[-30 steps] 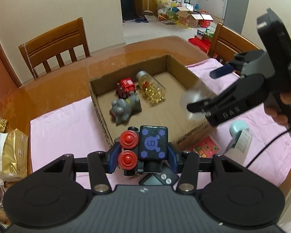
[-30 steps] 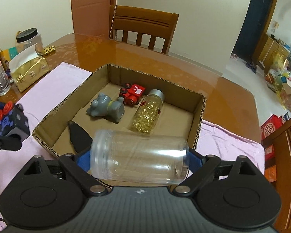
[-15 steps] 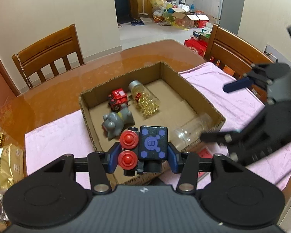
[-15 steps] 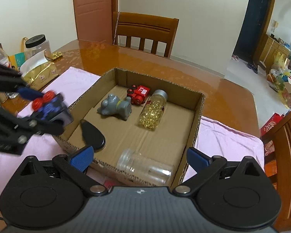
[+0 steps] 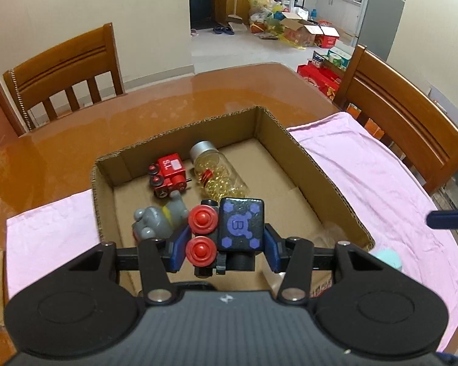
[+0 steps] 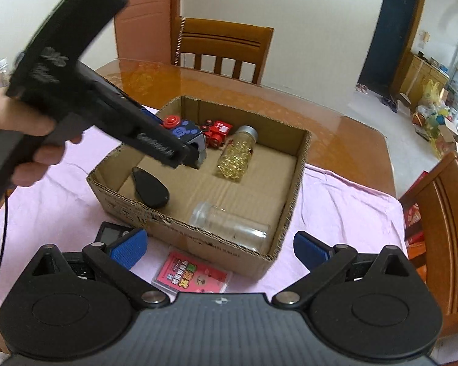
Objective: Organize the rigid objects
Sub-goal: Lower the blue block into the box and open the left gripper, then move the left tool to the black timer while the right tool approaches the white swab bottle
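The left gripper (image 5: 226,245) is clamped on a black toy block with purple marks and red knobs (image 5: 239,224), held over the cardboard box (image 6: 300,164) near its left wall. Below it lie a grey animal figure (image 5: 155,221), a red toy engine (image 5: 168,175) and a capsule bottle (image 6: 236,154). The right gripper (image 6: 218,248) hangs wide and empty just outside the box's near edge; a clear jar (image 6: 229,227) lies inside that edge. A black lid (image 6: 149,187) rests in the near-left corner.

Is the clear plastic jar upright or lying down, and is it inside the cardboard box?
The clear plastic jar is lying on its side, inside the cardboard box, against the near wall. It looks empty, and no lid shows on it.
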Tool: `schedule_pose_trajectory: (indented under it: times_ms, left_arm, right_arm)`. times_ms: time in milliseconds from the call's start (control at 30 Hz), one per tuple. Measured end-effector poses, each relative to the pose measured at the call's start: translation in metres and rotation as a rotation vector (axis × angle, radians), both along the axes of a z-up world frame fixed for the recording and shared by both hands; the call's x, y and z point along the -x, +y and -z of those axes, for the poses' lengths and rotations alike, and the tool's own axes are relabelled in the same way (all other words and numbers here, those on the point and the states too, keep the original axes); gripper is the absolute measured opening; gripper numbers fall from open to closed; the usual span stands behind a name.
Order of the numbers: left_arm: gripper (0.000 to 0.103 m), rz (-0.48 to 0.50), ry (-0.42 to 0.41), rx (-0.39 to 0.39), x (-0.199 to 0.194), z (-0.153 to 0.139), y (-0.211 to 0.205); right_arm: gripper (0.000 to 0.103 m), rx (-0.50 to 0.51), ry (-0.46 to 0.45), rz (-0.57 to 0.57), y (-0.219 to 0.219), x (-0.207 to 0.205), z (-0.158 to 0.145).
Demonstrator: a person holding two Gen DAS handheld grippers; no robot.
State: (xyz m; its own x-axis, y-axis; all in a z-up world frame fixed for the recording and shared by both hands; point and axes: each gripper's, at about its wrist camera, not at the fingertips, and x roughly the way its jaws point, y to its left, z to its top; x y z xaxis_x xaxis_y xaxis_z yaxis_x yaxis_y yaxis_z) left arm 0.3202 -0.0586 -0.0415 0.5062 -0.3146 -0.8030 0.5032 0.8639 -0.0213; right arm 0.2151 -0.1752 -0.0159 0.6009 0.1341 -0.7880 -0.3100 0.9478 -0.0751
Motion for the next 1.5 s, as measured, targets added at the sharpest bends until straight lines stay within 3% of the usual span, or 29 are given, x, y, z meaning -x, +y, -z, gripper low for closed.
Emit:
schedule_pose_trajectory:
  times_ms: [67, 133, 167, 267, 600, 1033, 1500]
  left_arm:
    - [0.054, -0.003, 0.001, 0.0, -0.003, 0.004, -0.004]
    - [0.094, -0.03, -0.019, 0.012, -0.006, 0.006, -0.005]
    - [0.099, -0.041, -0.028, 0.017, -0.006, 0.006, -0.005]
    - [0.099, -0.069, -0.088, 0.018, 0.0, 0.003, -0.002]
    - [0.099, -0.112, -0.092, 0.005, 0.027, -0.005, 0.028]
    - [0.1, -0.261, -0.099, -0.011, 0.082, 0.01, 0.068]
    - [0.1, -0.283, -0.035, -0.071, 0.115, 0.046, 0.07]
  right_arm:
    - [0.103, -0.001, -0.004, 0.016, -0.005, 0.002, 0.0]
    - [0.103, -0.005, -0.005, 0.029, -0.008, 0.003, 0.001]
    - [0.103, -0.005, -0.004, 0.035, -0.009, 0.004, 0.001]
    - [0.103, 0.01, -0.007, 0.061, -0.013, 0.007, 0.005]
    - [0.103, 0.035, 0.012, 0.141, -0.024, 0.026, 0.03]
    - [0.103, -0.013, 0.085, 0.262, -0.04, 0.052, 0.063]
    - [0.103, 0.028, 0.087, 0.319, -0.054, 0.006, 0.082]
